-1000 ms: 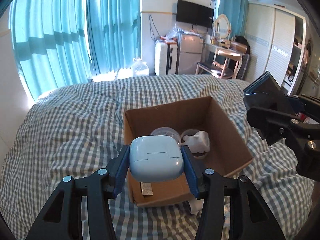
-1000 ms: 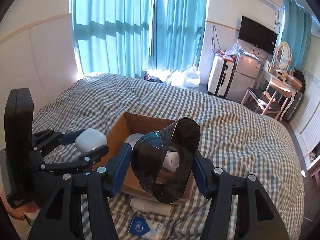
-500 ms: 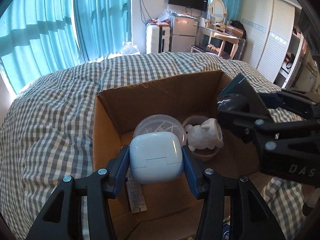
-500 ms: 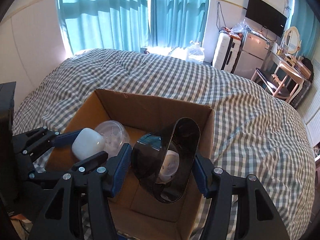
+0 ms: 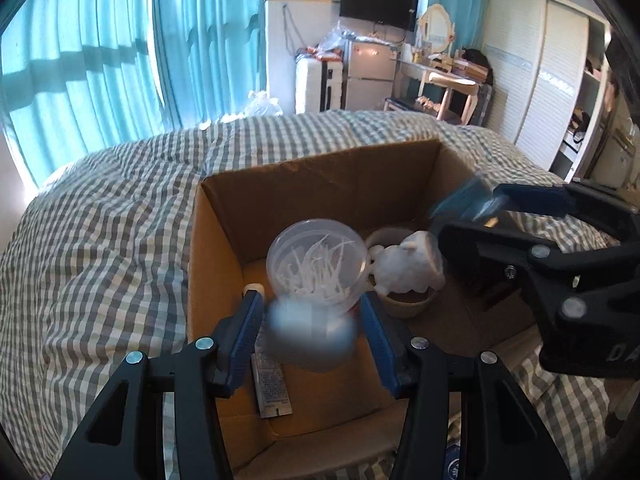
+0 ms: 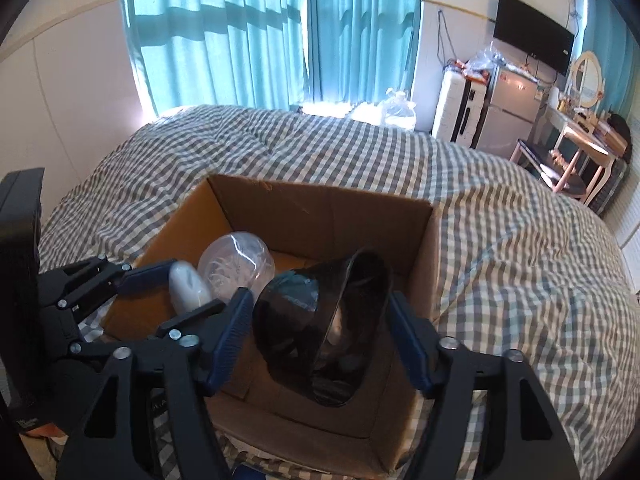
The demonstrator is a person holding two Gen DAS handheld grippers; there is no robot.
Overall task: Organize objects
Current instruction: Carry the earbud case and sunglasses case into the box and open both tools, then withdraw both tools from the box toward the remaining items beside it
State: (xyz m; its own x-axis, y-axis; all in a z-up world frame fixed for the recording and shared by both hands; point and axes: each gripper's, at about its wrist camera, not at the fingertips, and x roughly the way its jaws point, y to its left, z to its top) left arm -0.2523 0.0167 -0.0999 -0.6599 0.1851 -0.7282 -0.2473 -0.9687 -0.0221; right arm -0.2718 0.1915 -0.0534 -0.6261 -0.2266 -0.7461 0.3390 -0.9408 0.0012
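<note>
The left hand-held gripper [image 5: 312, 320] has spread since half a second ago, and the white case [image 5: 310, 336] is dropping, blurred, between its fingers into the box [image 5: 216, 280] sitting on the bed [image 5: 100, 240]. The right hand-held gripper [image 6: 320, 328] is also standing spread, the dark bowl [image 6: 320, 320] tilting loose between its fingers above the box's right side.
</note>
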